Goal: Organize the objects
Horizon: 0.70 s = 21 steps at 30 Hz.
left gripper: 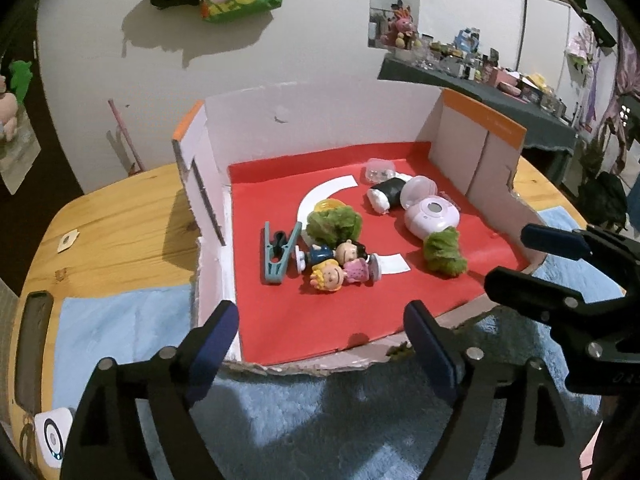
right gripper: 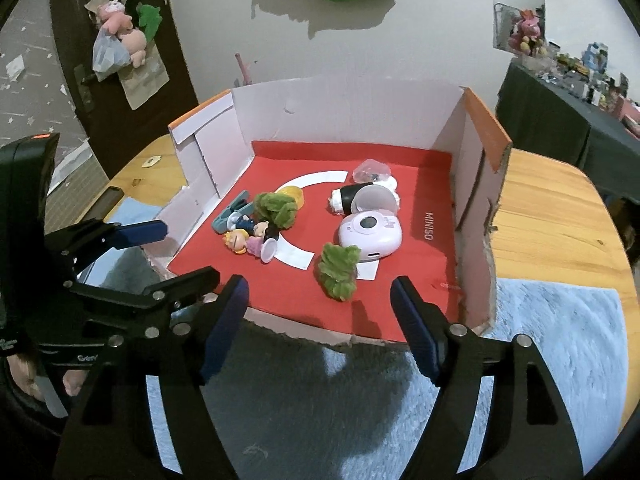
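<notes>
An open cardboard box [left gripper: 320,120] [right gripper: 344,108] with a red floor holds the objects. Inside lie a teal clothespin [left gripper: 276,254] [right gripper: 234,212], two small figurines [left gripper: 336,266] [right gripper: 252,238], two green fuzzy pieces [left gripper: 444,252] [right gripper: 338,270], a pink toy camera [left gripper: 430,216] [right gripper: 370,232], a black-and-white toy [left gripper: 386,194] [right gripper: 348,198] and a clear capsule [left gripper: 380,170] [right gripper: 370,170]. My left gripper [left gripper: 320,336] is open and empty at the box's front edge. My right gripper [right gripper: 320,312] is open and empty there too, to the right of the left one.
The box stands on a round wooden table [left gripper: 120,216] [right gripper: 552,208] with a blue fuzzy mat [left gripper: 320,420] [right gripper: 540,340] at the front. A phone [left gripper: 34,340] and a small white device [left gripper: 52,436] lie at the table's left. A wall is behind.
</notes>
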Each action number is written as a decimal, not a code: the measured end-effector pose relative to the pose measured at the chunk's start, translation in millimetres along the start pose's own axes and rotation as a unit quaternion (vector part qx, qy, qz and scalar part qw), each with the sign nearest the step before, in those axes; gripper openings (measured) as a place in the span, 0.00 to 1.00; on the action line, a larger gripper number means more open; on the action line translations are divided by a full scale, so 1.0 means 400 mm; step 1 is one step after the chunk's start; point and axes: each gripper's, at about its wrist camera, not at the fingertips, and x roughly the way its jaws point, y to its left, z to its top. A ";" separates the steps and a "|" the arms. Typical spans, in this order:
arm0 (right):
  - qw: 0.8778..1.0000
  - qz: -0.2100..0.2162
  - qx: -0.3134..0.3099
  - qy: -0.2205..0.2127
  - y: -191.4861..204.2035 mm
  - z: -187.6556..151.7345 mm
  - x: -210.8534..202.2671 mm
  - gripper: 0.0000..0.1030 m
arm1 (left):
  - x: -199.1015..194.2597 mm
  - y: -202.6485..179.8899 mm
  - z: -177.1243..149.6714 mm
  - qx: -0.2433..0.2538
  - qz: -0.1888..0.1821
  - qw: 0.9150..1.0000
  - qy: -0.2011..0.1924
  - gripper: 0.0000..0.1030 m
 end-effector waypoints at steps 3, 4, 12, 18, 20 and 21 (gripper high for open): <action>1.000 -0.012 -0.001 -0.003 0.003 -0.005 -0.004 0.75 | -0.004 0.003 -0.003 -0.006 0.009 1.000 -0.004 0.97; 1.000 -0.014 -0.002 -0.003 0.003 -0.006 -0.006 0.75 | -0.005 0.005 -0.004 -0.007 0.012 1.000 -0.005 0.98; 1.000 -0.022 0.003 -0.008 0.004 -0.017 -0.024 0.86 | -0.020 0.004 -0.011 -0.006 0.030 0.999 -0.012 1.00; 1.000 -0.023 0.004 -0.011 0.004 -0.021 -0.033 0.87 | -0.025 0.014 -0.019 -0.014 0.028 0.999 -0.010 1.00; 1.000 -0.024 0.003 -0.011 0.005 -0.022 -0.037 0.88 | -0.027 0.015 -0.020 -0.016 0.028 0.999 -0.011 1.00; 1.000 -0.025 0.003 -0.012 0.006 -0.022 -0.039 0.89 | -0.028 0.015 -0.021 -0.015 0.030 0.999 -0.011 1.00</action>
